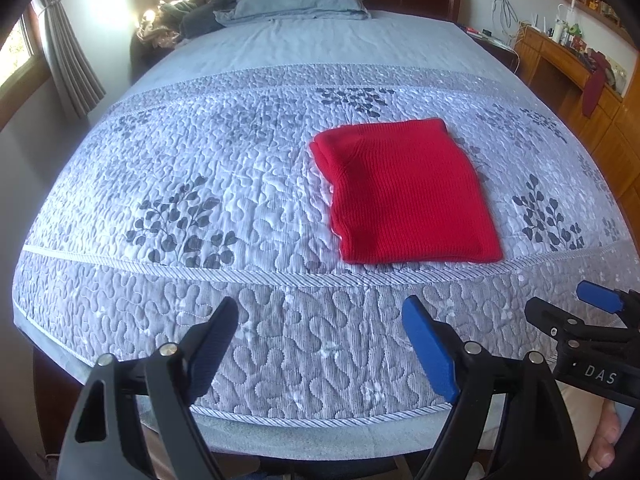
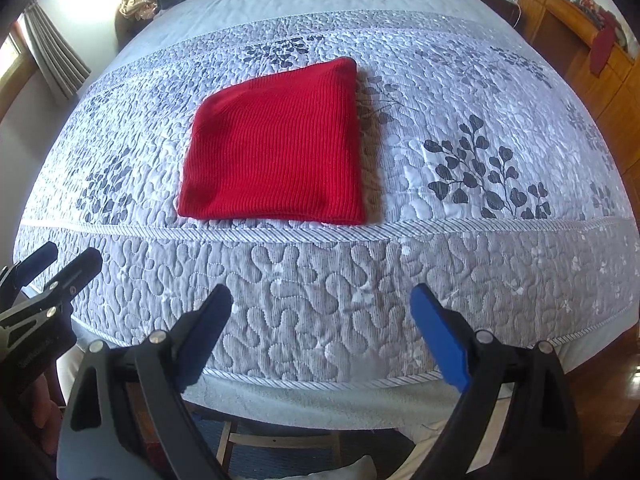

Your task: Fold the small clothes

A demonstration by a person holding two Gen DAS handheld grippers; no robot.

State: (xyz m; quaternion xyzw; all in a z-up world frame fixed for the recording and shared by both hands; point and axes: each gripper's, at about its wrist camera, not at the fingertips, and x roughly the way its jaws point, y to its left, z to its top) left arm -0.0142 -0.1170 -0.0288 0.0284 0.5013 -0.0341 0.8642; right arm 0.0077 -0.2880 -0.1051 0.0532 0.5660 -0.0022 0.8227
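A red knitted garment (image 1: 404, 192) lies folded into a neat rectangle on the quilted bedspread (image 1: 200, 184), near the foot of the bed; it also shows in the right wrist view (image 2: 276, 148). My left gripper (image 1: 320, 312) is open and empty, held back over the foot edge of the bed, apart from the garment. My right gripper (image 2: 322, 300) is open and empty, also held back at the foot edge. Each gripper shows at the side of the other's view: the right one (image 1: 560, 304), the left one (image 2: 68, 260).
The grey-blue bedspread with leaf prints (image 2: 480, 176) covers the bed. A pillow (image 1: 300, 0) and dark clothes (image 1: 200, 16) lie at the headboard. A wooden desk with clutter (image 1: 568, 60) stands on the right, a curtained window (image 1: 60, 60) on the left.
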